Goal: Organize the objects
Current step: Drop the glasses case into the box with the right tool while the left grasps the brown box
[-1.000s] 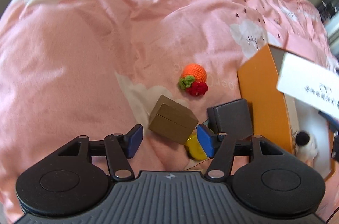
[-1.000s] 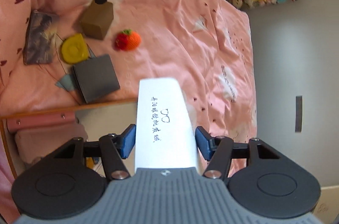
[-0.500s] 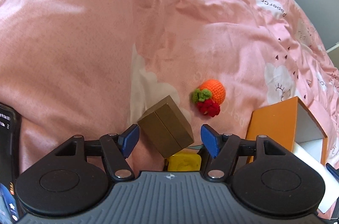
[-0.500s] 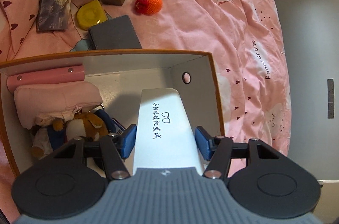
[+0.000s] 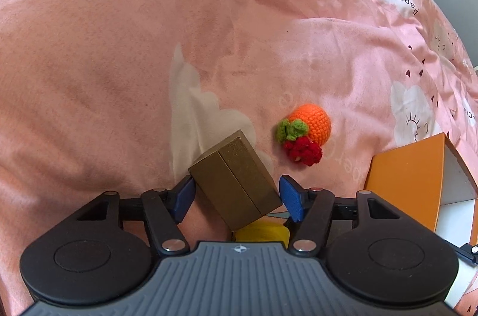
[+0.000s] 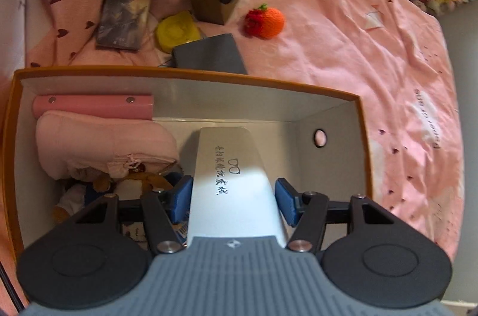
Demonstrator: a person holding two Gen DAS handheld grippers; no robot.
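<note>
On the bed, left tongs (image 5: 236, 198) closing around stiff, light-looking brown box (image 5: 236, 181), best pinched across flat sides; right tongs (image 6: 233, 199) clamped on white case (image 6: 231, 181) over orange bin (image 6: 363, 136)

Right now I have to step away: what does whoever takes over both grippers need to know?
Left gripper: jaws closing around the brown box on the bedspread; no firm grip visible yet.
Right gripper: shut on the white case, held inside the orange bin.
Done: pink pouch and plush toys already in the bin.
Left outside: brown box, crochet orange, yellow disc, grey notebook, book.
</note>
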